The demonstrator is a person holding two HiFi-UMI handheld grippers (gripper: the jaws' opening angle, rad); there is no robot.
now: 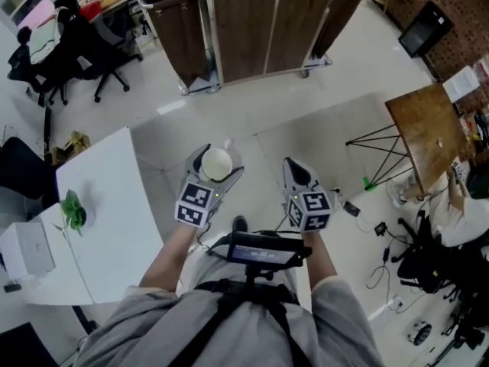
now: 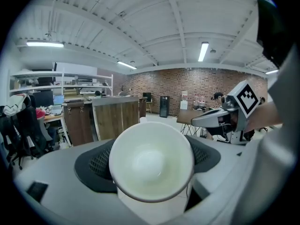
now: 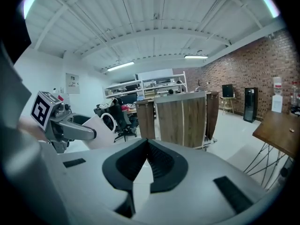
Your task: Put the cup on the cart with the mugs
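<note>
A white cup sits mouth-up between the jaws of my left gripper, which is shut on it. In the left gripper view the empty cup fills the middle, with a dark pad pressed against each side. My right gripper hangs level with it to the right, shut with nothing in it; its pads meet in the right gripper view. Both are held over the pale floor. A wood-panelled cart stands straight ahead; no mugs show.
A white table with a small green plant and a white box lies to the left. A wooden table on thin black legs stands to the right, with cables on the floor. Black office chairs are at the far left.
</note>
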